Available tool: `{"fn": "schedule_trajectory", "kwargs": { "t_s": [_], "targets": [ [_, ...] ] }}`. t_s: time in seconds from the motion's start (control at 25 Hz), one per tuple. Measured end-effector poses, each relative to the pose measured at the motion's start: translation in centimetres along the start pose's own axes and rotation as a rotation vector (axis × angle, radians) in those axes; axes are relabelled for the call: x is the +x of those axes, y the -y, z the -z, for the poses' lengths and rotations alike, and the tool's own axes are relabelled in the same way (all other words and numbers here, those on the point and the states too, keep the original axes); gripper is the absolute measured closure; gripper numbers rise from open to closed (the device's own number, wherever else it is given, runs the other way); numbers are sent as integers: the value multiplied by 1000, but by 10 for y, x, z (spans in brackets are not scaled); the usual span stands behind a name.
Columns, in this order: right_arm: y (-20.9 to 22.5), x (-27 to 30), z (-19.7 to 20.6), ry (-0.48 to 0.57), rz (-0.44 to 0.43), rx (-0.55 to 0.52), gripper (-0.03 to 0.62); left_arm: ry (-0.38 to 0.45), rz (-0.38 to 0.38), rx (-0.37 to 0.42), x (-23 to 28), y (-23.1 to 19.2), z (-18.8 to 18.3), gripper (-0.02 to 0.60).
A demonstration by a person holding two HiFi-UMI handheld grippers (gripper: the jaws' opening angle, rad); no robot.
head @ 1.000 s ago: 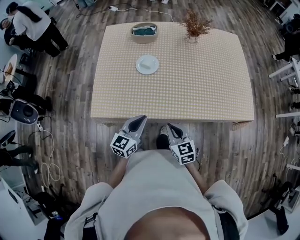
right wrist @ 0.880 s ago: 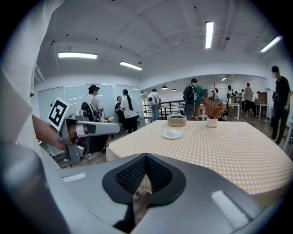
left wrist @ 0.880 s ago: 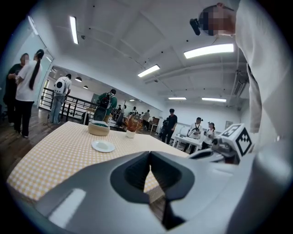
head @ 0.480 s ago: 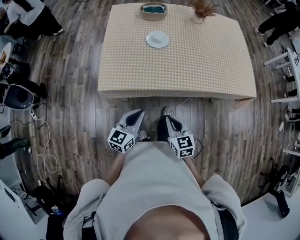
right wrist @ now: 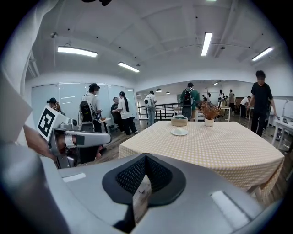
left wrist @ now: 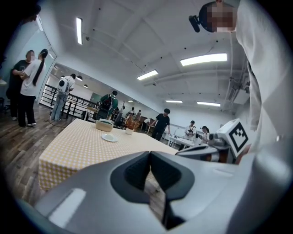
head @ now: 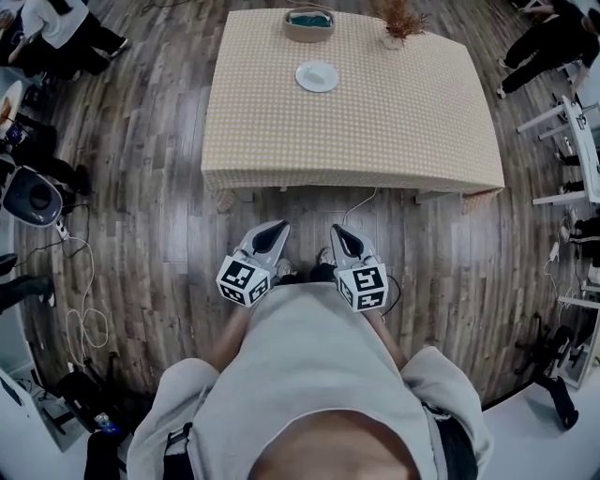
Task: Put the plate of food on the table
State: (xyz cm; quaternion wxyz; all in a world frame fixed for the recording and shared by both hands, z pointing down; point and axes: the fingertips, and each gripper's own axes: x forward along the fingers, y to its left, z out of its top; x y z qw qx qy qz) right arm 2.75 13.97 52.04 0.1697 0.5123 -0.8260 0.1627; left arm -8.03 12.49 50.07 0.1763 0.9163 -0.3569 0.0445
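A white plate point(head: 317, 76) lies on the far part of the checked-cloth table point(head: 375, 131); it also shows in the left gripper view as the plate point(left wrist: 109, 137) and in the right gripper view as the plate point(right wrist: 179, 132). Whether food is on it I cannot tell. My left gripper point(head: 278, 229) and right gripper point(head: 337, 232) hang side by side over the wooden floor, well short of the table's near edge. Both are shut with nothing between the jaws, as the left gripper point(left wrist: 150, 156) and right gripper point(right wrist: 145, 158) show close up.
A round basket point(head: 309, 24) and a vase of dried plants point(head: 398, 19) stand at the table's far edge. Cables point(head: 84, 319) and a round device point(head: 30, 195) lie on the floor at left. People stand at the far left and right; white furniture point(head: 572, 141) is at right.
The table has drawn away from me in the head view: both grippers, at its near edge a second ago, are now over open floor. Neither gripper's jaws changed.
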Motion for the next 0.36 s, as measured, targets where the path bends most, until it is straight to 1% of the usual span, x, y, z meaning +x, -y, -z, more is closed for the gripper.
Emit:
{"fn": "schedule_trajectory", "kwargs": {
  "t_s": [0.12,0.24,0.36],
  "targets": [
    [1,0,-6,7,-23,-9,596,7,-14,-2,2,3,-3,572],
    [11,-1,-16,16,-50,-32,597,22,-24,-6,14,14,-10,572],
    [22,-1,-27,31,-76,-67,597,34,-26,5,28,26,-16,572]
  ]
}}
